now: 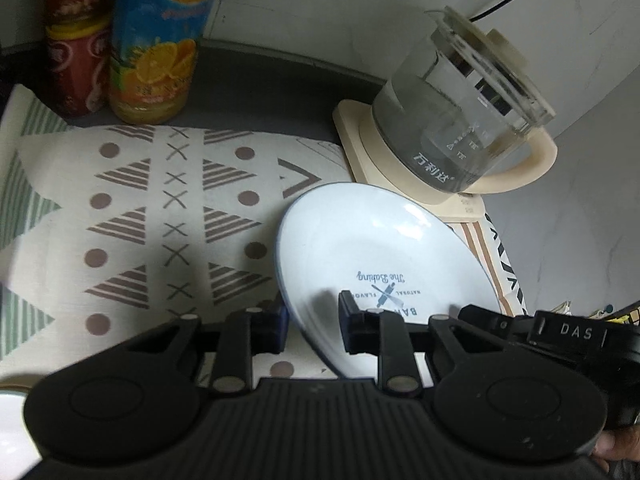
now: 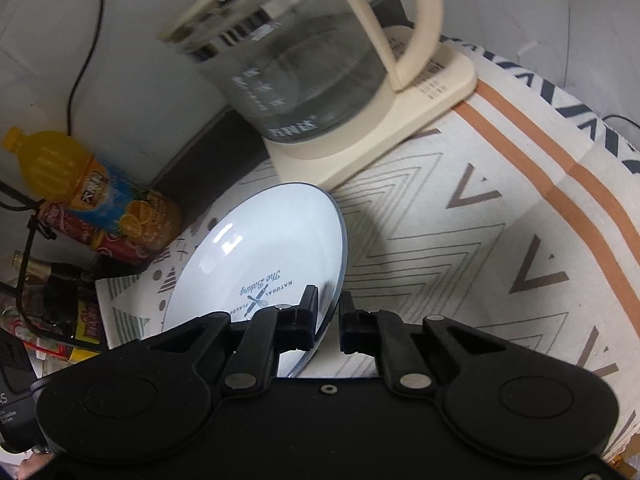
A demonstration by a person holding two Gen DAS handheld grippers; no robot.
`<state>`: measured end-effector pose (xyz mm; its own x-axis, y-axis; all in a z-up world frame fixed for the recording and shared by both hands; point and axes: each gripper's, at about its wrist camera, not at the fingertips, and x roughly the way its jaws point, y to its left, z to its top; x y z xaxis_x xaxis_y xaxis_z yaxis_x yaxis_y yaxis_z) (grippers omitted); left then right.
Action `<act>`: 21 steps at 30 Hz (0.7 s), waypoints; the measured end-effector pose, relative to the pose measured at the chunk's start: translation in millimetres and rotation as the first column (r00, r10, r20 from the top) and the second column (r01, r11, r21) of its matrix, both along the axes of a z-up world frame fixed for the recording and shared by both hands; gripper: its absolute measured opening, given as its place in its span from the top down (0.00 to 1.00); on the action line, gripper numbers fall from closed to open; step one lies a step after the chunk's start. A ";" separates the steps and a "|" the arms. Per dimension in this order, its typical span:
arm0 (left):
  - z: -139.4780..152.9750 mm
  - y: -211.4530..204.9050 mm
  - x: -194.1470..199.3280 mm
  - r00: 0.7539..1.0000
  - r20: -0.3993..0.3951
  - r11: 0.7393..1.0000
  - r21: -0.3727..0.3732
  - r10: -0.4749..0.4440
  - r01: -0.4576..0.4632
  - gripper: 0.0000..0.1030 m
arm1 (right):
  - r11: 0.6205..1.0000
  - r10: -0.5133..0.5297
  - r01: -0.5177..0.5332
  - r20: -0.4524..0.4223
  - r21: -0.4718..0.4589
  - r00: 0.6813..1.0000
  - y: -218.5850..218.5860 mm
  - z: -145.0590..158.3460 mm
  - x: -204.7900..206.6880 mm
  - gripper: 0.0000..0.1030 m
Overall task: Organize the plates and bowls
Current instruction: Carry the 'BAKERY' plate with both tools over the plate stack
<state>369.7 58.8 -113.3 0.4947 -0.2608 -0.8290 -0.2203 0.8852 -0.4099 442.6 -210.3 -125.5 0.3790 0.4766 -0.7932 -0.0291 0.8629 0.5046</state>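
One pale blue round ceramic plate (image 1: 372, 256) with dark printed lettering and a crossed-utensil emblem, tilted above a white tablecloth (image 1: 160, 208) patterned with brown dots, crosses and striped triangles. Two black two-finger grippers hold the plate at its near rim. Left gripper (image 1: 312, 320): the two fingers are spread to either side of the plate's left edge, one finger (image 1: 354, 320) lying over the upper face and the other below the rim; firm contact cannot be told from this view. Right gripper (image 2: 328, 316): the fingers straddle the plate's (image 2: 264, 248) right edge with a narrow gap, one finger (image 2: 308, 308) on the upper face; whether the rim is pinched cannot be told. Far right of the plate, one clear glass electric kettle (image 1: 464, 120) with a cream handle stands on its cream square base (image 1: 360, 140). Far left, two bottles stand side by side: one orange juice bottle (image 1: 160, 52) with a blue label and one red-labelled bottle (image 1: 76, 48).
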 end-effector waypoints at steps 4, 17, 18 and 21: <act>8.7 9.1 -8.6 1.000 0.017 1.000 -0.002 0.005 -0.005 0.77 | 1.000 0.008 -0.008 0.026 0.008 1.000 7.2 9.6 -6.3 0.90; 31.4 33.7 -34.1 0.997 0.074 1.000 0.011 0.010 -0.011 0.77 | 1.000 0.012 -0.013 0.078 0.018 0.997 31.2 33.7 -28.2 0.90; 33.1 35.3 -35.9 0.997 0.077 1.000 0.011 0.009 -0.010 0.77 | 1.000 0.013 -0.015 0.082 0.015 0.997 33.6 35.7 -30.2 0.90; 37.8 41.2 -42.2 0.996 0.091 1.000 0.013 0.001 -0.002 0.77 | 1.000 0.011 -0.012 0.096 0.015 0.995 39.3 40.0 -37.4 0.90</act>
